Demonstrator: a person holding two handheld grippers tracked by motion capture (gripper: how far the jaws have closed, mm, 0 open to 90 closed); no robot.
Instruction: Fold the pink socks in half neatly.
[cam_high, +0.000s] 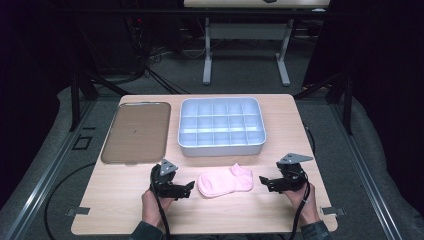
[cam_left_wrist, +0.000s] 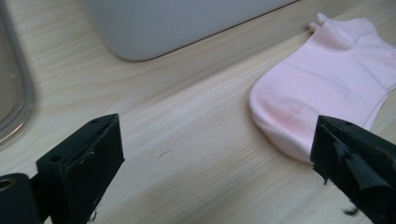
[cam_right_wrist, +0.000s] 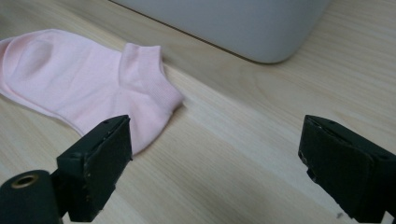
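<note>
A pink ankle sock (cam_high: 225, 181) lies flat near the front of the wooden table (cam_high: 125, 210), toe to the left and cuff to the right. My left gripper (cam_high: 187, 189) sits just left of the toe, jaws wide open and empty. In the left gripper view the sock (cam_left_wrist: 322, 88) lies ahead, beside the right jaw. My right gripper (cam_high: 265, 183) rests just right of the cuff, also open and holding nothing. In the right gripper view the sock (cam_right_wrist: 79, 79) reaches past the left jaw, cuff nearest.
A white divided organizer box (cam_high: 221, 126) with several empty compartments stands behind the sock. A flat grey-brown tray (cam_high: 136, 132) lies to its left. The box wall (cam_left_wrist: 177, 23) rises close ahead in the left gripper view. Bare wood lies at the front.
</note>
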